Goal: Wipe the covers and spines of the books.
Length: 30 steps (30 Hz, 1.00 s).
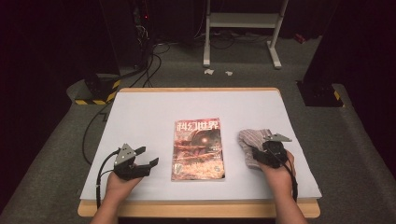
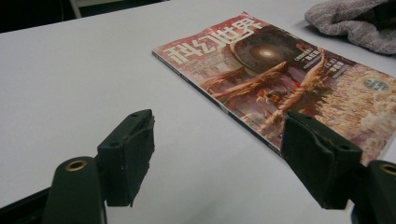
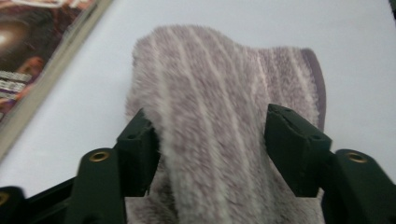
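Striped towel (image 3: 219,116) lay between spread right claw (image 3: 212,135) pads, unpinched; best closed squarely on the raised fold, left claw (image 2: 219,154) spread idle.

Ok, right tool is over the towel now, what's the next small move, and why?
Probably close the right tool on the towel. Its jaws stand apart with a raised fold between them; the left pad touches the pile, while a gap shows at the right one. The towel lies crumpled beside the magazine.
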Available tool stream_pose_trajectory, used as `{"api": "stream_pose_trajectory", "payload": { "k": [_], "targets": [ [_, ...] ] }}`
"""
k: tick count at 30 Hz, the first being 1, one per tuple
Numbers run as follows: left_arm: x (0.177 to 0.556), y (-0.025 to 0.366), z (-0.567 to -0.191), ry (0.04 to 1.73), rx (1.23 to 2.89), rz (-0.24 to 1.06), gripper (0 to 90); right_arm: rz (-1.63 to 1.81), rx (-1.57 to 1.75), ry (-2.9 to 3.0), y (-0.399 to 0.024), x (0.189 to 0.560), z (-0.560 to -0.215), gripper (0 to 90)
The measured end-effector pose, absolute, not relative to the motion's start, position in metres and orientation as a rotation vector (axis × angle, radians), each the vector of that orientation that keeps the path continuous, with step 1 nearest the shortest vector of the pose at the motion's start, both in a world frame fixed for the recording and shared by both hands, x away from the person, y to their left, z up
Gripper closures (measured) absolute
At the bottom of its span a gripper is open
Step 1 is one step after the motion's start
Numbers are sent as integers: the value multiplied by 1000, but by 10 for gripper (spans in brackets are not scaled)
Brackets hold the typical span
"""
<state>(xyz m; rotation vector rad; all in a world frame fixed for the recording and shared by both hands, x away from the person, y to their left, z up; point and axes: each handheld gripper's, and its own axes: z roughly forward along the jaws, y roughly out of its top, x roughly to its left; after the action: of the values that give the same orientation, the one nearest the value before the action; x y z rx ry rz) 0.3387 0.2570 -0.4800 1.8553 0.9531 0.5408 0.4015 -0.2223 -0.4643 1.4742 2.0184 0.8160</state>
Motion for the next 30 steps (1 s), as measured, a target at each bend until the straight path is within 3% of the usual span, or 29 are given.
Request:
{"api": "stream_pose_trajectory", "payload": {
  "k": [15,30],
  "targets": [
    [337,252,-478,943,1869,521,262,956,1279,2020,-183,379,-418,328],
    [339,233,-480,921,1930,448,262,987,1168,2193,-129,351,-460,317]
  ]
}}
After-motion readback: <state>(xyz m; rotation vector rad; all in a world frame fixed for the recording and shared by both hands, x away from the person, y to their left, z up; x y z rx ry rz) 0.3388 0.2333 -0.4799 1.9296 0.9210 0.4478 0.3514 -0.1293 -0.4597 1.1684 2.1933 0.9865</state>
